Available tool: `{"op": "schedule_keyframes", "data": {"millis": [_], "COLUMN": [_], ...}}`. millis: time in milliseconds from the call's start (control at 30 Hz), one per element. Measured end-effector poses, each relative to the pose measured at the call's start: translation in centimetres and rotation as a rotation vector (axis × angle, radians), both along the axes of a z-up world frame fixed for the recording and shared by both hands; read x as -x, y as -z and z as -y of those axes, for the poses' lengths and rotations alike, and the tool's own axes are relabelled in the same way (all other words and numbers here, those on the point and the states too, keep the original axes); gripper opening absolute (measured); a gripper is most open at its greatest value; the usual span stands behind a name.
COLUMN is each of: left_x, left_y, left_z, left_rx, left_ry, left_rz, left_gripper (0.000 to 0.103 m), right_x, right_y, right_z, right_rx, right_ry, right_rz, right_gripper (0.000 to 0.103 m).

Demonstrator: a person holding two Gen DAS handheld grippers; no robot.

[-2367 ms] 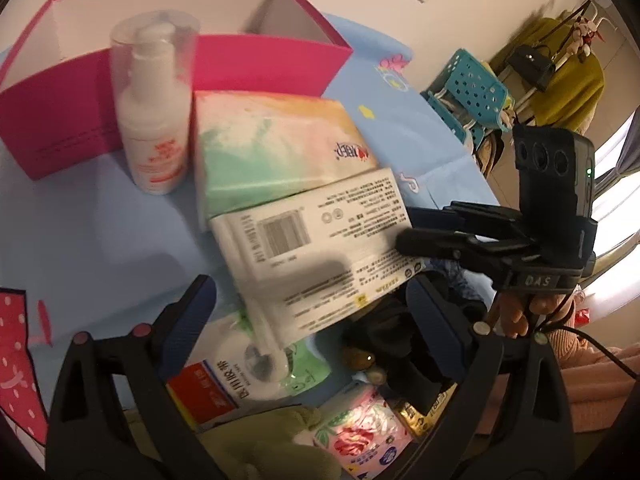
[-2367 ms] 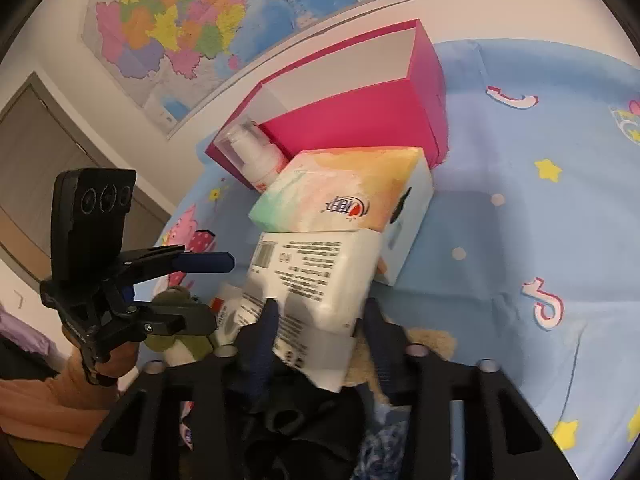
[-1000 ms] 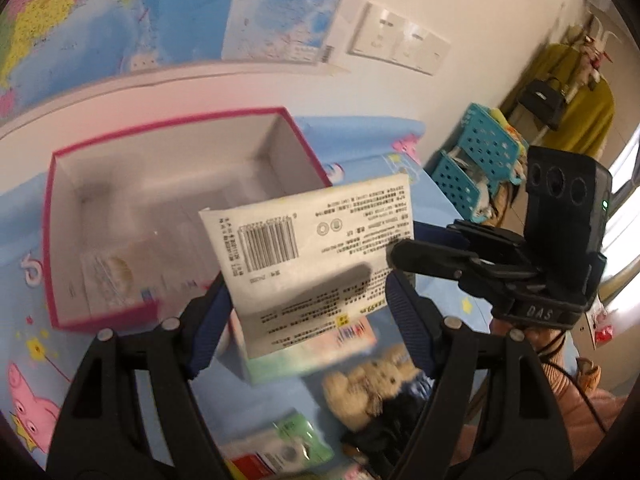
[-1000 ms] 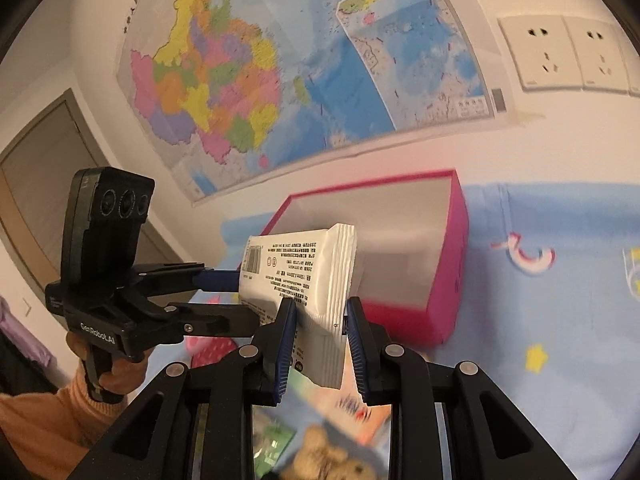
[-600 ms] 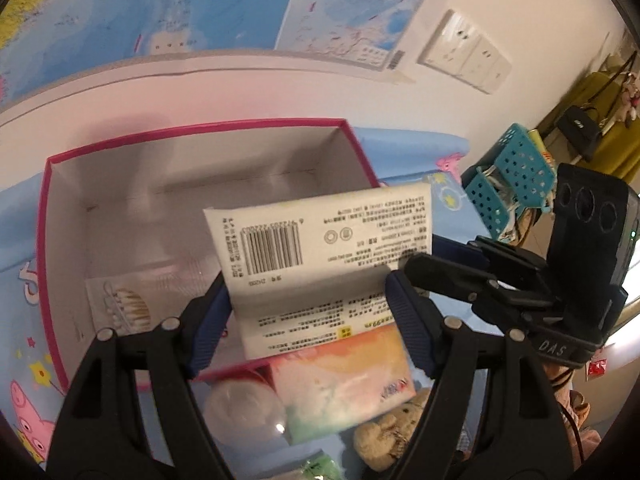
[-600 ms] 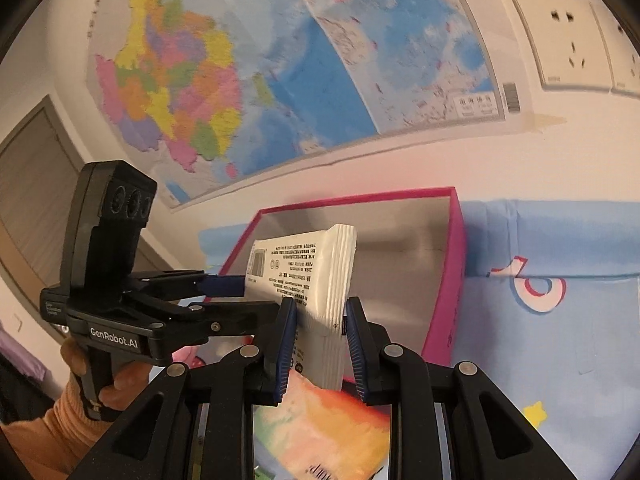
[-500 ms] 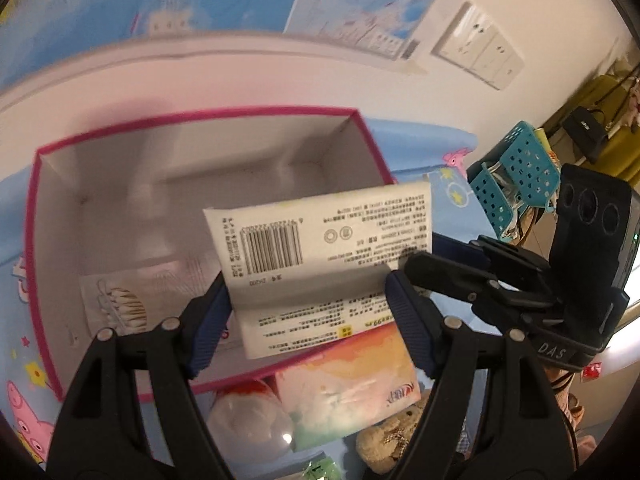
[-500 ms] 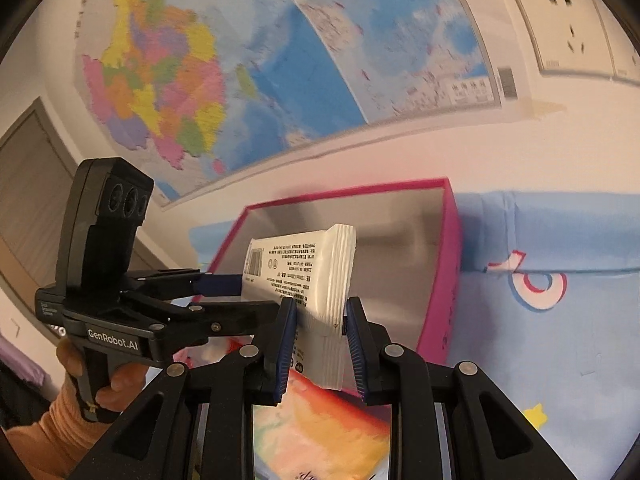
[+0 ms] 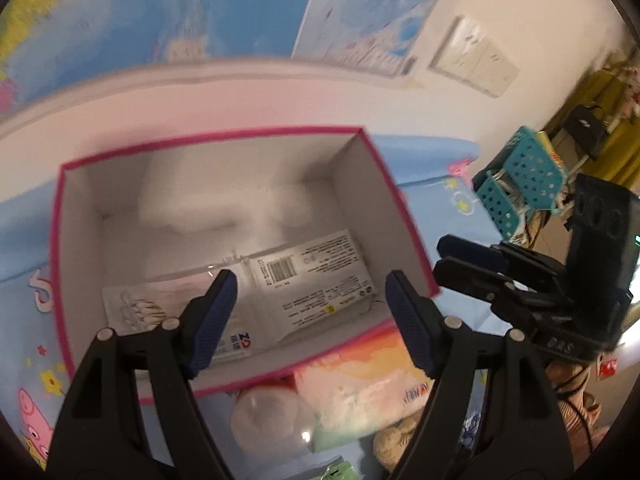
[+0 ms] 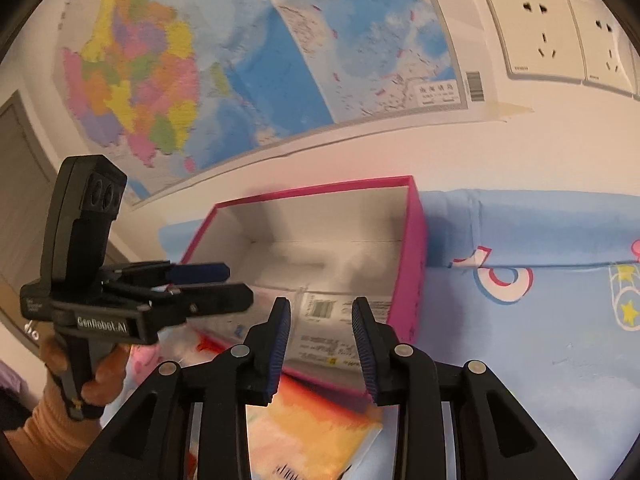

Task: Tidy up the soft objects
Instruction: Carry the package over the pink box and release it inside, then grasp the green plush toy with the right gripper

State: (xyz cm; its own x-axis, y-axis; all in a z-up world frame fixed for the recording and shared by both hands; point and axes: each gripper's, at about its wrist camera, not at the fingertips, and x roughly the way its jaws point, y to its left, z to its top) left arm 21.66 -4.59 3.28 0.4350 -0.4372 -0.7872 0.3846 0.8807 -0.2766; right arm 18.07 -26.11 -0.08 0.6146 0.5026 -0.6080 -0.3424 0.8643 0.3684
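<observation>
A white tissue pack (image 9: 316,280) with a barcode lies flat on the floor of the pink box (image 9: 404,236), next to a clear cotton-swab pack (image 9: 160,304). My left gripper (image 9: 308,316) is open and empty above the box's near wall. My right gripper (image 10: 320,336) is open and empty over the box's near right corner, with the tissue pack (image 10: 328,328) below it in the box (image 10: 412,264). The right gripper also shows in the left wrist view (image 9: 468,260), and the left gripper in the right wrist view (image 10: 216,284).
In front of the box lie a pastel tissue box (image 9: 368,384), a clear-capped bottle (image 9: 268,420) and a plush toy (image 9: 396,440) on the blue cartoon tablecloth (image 10: 540,320). A wall with a map and sockets stands right behind the box. Teal baskets (image 9: 520,184) stand at the right.
Both grippers held the white tissue pack over the box. Both have opened, and the pack now lies inside the box.
</observation>
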Motion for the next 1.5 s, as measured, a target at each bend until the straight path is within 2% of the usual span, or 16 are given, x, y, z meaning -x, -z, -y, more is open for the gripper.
{"op": "schedule_keyframes", "data": {"millis": [200,400,533,833,967,1067,1167,1233,1500], "left_x": [5.8,10.8,13.1,17.5,18.7,19.5,20.0,20.3,21.0], "left_y": [-2.7,-2.4,-0.7,3.7,5.3,6.4,7.0,7.1,7.4], "left_z": [-2.1,-5.1,-7.2,-11.6,-13.0,-14.1,-15.0,-15.3,-16.2], "left_rx": [0.024,0.052,0.024,0.028,0.034,0.067,0.094,0.105,0.140], "left_ry": [0.037,0.016,-0.023,-0.133,-0.175,-0.196,-0.210,-0.215,-0.218], "left_rz": [0.142,0.182,0.172,0.094,0.058,0.030,0.017,0.014,0.011], "left_gripper": [0.077,0.078,0.078,0.078,0.078,0.078,0.078,0.078,0.078], "right_x": [4.5,9.0,12.2,16.4,17.2,17.2,17.0,16.7,14.5], "right_y": [-1.0,-0.4,1.1,5.7,7.2,8.1,8.5,8.5,7.2], "right_z": [-0.4,-2.1,-4.4,-11.2,-13.5,-14.5,-15.0,-15.5,-15.4], "right_rx": [-0.039,-0.088,-0.077,-0.007,0.022,0.037,0.048,0.054,-0.007], "right_ry": [-0.095,-0.230,-0.332,-0.532,-0.563,-0.555,-0.540,-0.531,-0.487], "right_rz": [0.043,0.028,-0.004,-0.112,-0.134,-0.141,-0.132,-0.127,-0.122], "right_gripper": [0.042,0.046,0.052,0.053,0.054,0.054,0.052,0.031,0.022]}}
